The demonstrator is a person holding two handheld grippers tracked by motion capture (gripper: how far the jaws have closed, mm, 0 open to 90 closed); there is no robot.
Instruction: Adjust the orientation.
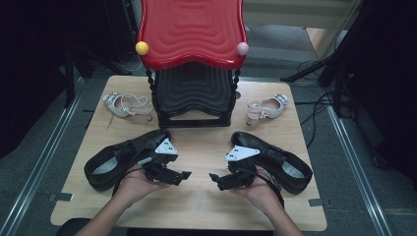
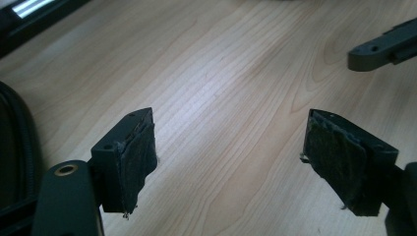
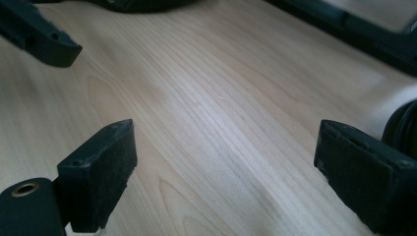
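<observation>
Two black leather shoes lie on the wooden table (image 1: 196,201), one at the left (image 1: 118,160) and one at the right (image 1: 275,160), toes toward the middle. My left gripper (image 1: 184,175) rests low over the table beside the left shoe, open, nothing between its pads (image 2: 135,157). My right gripper (image 1: 215,177) faces it from the right, also open and empty, its pads (image 3: 105,172) over bare wood. The two gripper tips point at each other with a small gap. Two pale strappy sandals lie farther back, one left (image 1: 125,104) and one right (image 1: 268,106).
A shoe rack stands at the table's far middle, with a red wavy top shelf (image 1: 192,29) and a black lower shelf (image 1: 194,93). A yellow knob (image 1: 142,47) and a pink knob (image 1: 242,48) cap its posts. Cables (image 1: 319,105) lie on the floor at right.
</observation>
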